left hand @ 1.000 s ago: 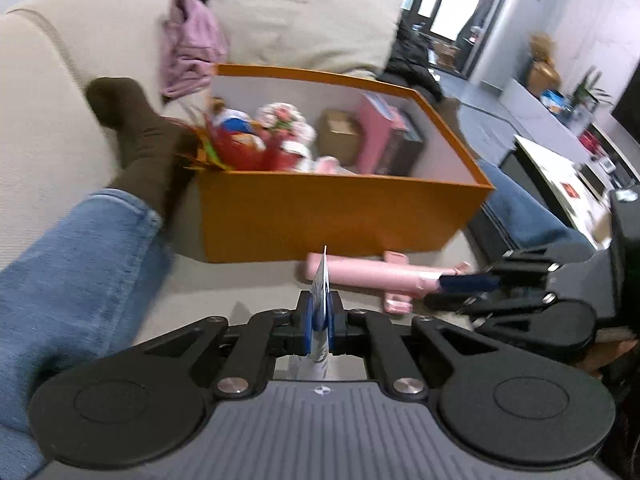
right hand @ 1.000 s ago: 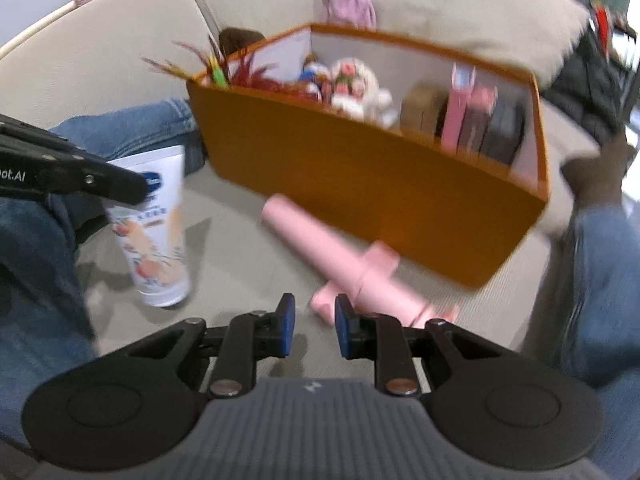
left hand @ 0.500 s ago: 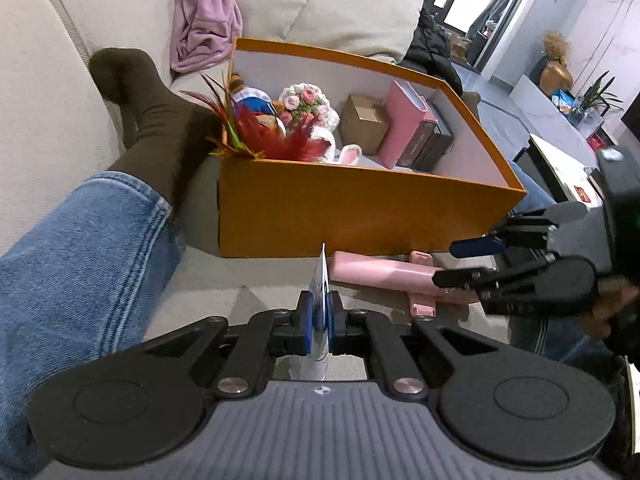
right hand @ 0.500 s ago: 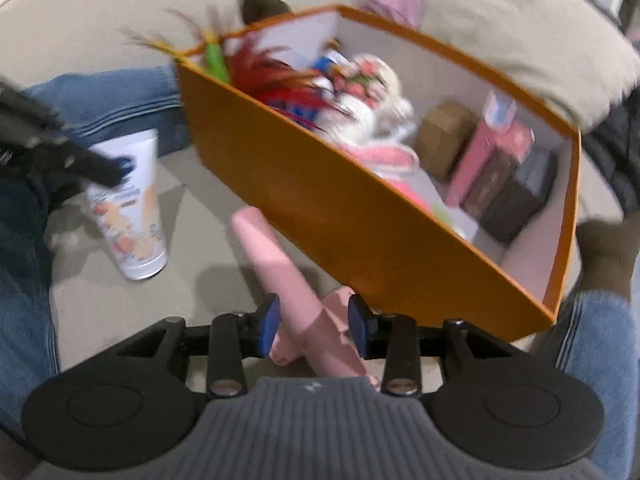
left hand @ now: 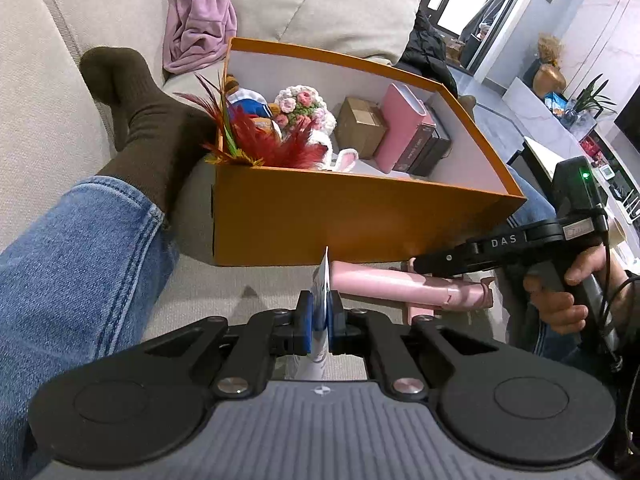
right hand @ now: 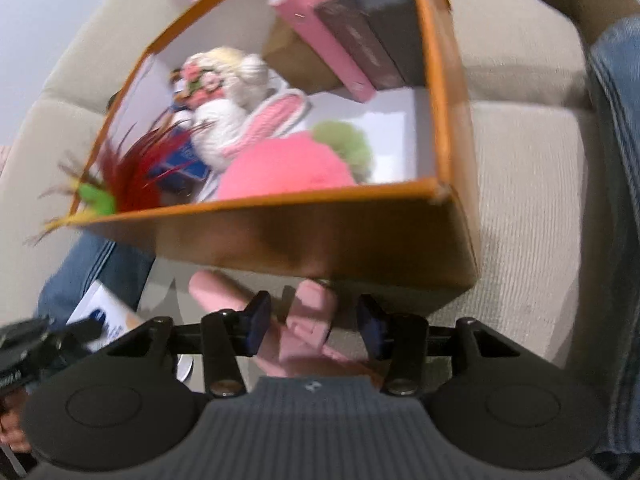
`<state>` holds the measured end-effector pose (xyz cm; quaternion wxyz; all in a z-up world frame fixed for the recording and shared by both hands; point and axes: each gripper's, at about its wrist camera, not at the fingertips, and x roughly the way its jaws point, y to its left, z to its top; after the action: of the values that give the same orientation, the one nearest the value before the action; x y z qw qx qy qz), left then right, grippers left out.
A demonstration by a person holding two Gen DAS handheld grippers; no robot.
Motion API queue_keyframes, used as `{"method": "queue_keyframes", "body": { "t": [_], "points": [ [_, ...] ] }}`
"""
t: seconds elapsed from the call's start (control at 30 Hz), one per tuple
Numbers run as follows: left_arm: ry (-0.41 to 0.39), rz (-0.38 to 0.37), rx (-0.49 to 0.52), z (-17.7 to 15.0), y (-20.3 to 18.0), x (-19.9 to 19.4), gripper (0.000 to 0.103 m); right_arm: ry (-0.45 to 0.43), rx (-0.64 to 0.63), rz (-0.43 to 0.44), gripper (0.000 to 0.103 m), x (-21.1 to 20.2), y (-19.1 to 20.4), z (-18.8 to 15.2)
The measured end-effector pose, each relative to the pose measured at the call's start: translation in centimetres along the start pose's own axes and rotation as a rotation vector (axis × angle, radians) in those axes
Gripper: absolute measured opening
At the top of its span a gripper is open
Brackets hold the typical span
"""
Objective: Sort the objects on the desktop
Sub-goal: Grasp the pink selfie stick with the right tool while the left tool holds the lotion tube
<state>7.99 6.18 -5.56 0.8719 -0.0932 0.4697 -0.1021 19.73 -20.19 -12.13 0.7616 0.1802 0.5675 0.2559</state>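
My right wrist view is smeared by motion, so the orange box (right hand: 360, 240) and its contents read soft. My own body hides the near end of the pink selfie stick (right hand: 308, 320). The tube (left hand: 322, 280) I pinch shows edge-on, its label unreadable.

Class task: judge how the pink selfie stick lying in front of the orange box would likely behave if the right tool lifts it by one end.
The pink selfie stick looks rigid, so it probably won't flop. It is long, and the right tool straddles one end, so the far end may sag or swing. Its smooth, rounded barrel could slip or roll.
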Motion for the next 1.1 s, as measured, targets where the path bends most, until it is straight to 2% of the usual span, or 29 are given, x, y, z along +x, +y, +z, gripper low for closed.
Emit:
{"method": "queue_keyframes", "body": {
  "t": [0.13,0.23,0.33,0.47,0.6,0.8,1.0,1.1],
  "points": [
    [-0.003,0.002,-0.004,0.0,0.1,0.1,0.007,0.015,-0.022,-0.002,0.02,0.5,0.6,-0.3],
    [-0.003,0.003,-0.003,0.0,0.0,0.0,0.007,-0.002,-0.033,0.034,0.015,-0.4,0.7,-0.4],
    [-0.002,0.005,-0.003,0.0,0.1,0.1,0.007,-0.02,-0.158,0.026,0.011,-1.5,2.4,-1.0],
    [-0.002,0.01,-0.002,0.0,0.0,0.1,0.007,0.001,-0.361,0.039,0.009,-3.1,5.2,-2.9],
    [-0.001,0.004,0.003,-0.1,-0.1,0.1,0.007,0.006,-0.578,-0.036,0.011,-3.3,7.9,-4.9],
    [0.0,0.005,-0.001,-0.3,-0.1,0.0,0.007,0.055,-0.786,-0.101,0.014,-1.7,10.0,-6.5],
    [0.0,0.005,-0.002,-0.4,-0.1,-0.1,0.007,0.064,-0.979,-0.226,0.006,-1.3,12.3,-8.5],
    [-0.001,0.008,-0.001,-0.4,-0.1,-0.1,0.007,0.044,-1.081,-0.281,0.006,-2.1,13.2,-9.1]
  ]
}}
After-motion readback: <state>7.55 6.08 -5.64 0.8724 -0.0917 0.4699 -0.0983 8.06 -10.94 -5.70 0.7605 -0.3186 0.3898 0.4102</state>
